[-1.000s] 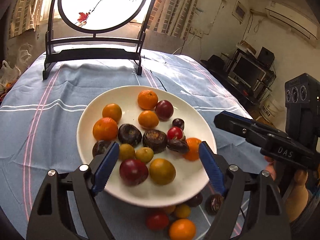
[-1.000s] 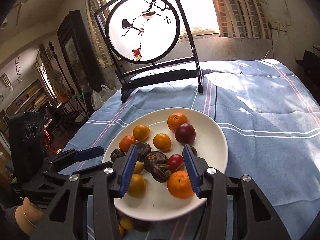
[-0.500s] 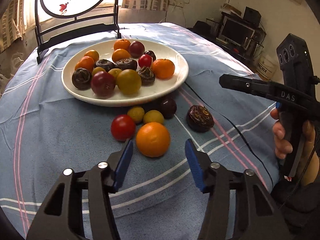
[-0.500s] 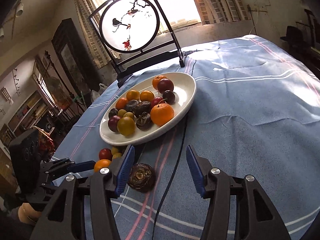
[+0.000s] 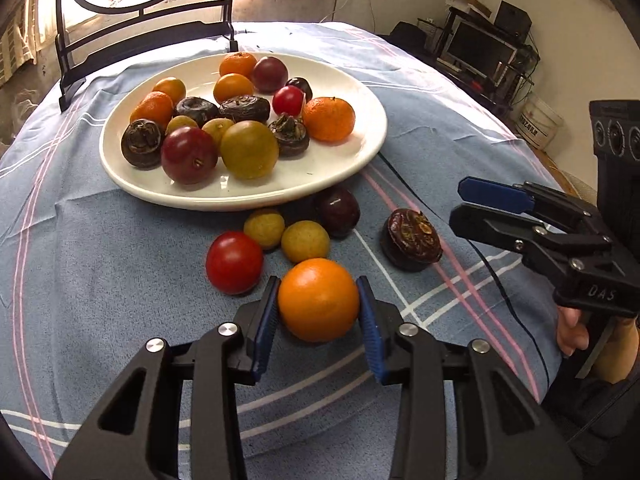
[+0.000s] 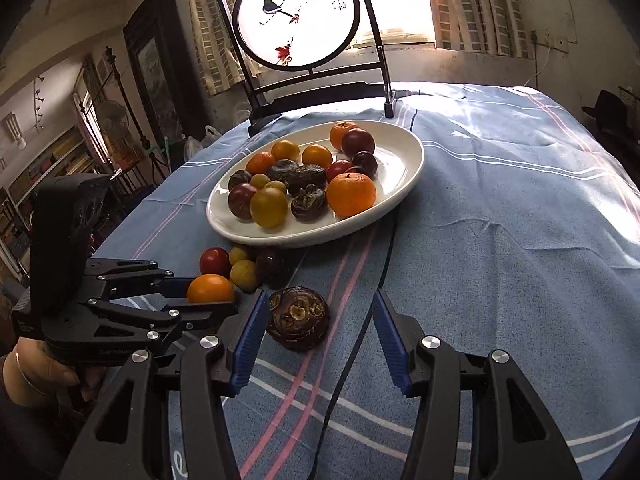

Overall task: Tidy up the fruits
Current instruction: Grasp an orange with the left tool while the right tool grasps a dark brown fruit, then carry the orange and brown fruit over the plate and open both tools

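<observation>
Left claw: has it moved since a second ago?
Yes. The left claw pulled back from over the white plate toward the near tablecloth, and its jaws have just been closing on the loose orange.

I read daylight as the main source: it enters through the curtained window (image 6: 404, 0) behind the round painted screen on a black stand (image 6: 298, 12), which blows out to near white in the right wrist view. Sunlight leaves bright, washed patches on the far blue striped cloth of the tabletop (image 6: 500, 152). The oval white ceramic plate (image 5: 344, 160) casts a soft shadow toward me, and small glare spots sit on its glaze. I see strong fisheye bending and dark vignetting at all corners. The near fruit is sharp; the dim room at left (image 6: 60, 152) is murky.
</observation>
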The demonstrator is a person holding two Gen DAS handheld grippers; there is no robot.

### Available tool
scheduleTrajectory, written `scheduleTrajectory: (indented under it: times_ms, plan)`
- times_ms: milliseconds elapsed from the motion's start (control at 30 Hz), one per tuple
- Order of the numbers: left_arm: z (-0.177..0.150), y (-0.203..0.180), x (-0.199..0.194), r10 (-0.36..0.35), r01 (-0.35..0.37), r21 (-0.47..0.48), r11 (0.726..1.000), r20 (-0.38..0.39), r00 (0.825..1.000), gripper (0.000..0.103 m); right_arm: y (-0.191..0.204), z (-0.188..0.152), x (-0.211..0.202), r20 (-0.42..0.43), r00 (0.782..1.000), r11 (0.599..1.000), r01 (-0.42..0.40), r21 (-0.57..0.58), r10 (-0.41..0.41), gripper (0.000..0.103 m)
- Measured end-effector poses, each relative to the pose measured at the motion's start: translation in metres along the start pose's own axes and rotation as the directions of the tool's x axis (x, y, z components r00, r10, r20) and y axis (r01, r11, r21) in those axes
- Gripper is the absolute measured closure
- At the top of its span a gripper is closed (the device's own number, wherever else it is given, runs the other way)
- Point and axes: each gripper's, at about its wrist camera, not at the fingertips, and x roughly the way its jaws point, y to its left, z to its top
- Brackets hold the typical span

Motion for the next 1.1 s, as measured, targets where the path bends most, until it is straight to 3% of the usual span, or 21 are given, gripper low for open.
scheduleTrajectory:
  times_ms: [233, 467, 667, 733, 1100]
  plan:
    - [-0.024, 0.004, -0.037, -0.014, 0.018, -0.032, 0.999, 0.096, 0.995, 0.066, 0.013, -0.002, 0.002, -0.024, 1.0, 0.997, 0.006, -0.081, -0.008, 0.049]
    - [-0.038, 0.014, -0.075, -0.004, 0.014, -0.063, 0.998, 0.164, 0.986, 0.066, 0.046, 0.001, 0.021, -0.094, 0.991, 0.968, 0.068, -0.242, -0.093, 0.05]
    - [-0.039, 0.015, -0.079, -0.011, 0.023, -0.068, 0.997, 0.176, 0.984, 0.066, 0.036, 0.008, 0.042, -0.189, 0.974, 0.978, 0.09, -0.187, -0.126, 0.05]
    - [-0.041, 0.016, -0.077, -0.016, 0.029, -0.071, 0.997, 0.176, 0.984, 0.066, 0.035, 0.005, 0.048, -0.217, 0.966, 0.979, 0.1, -0.176, -0.137, 0.058]
    - [-0.047, 0.02, -0.074, -0.024, 0.04, -0.091, 0.995, 0.178, 0.984, 0.066, 0.04, -0.013, 0.015, -0.115, 0.992, 0.992, 0.031, -0.119, -0.045, 0.062]
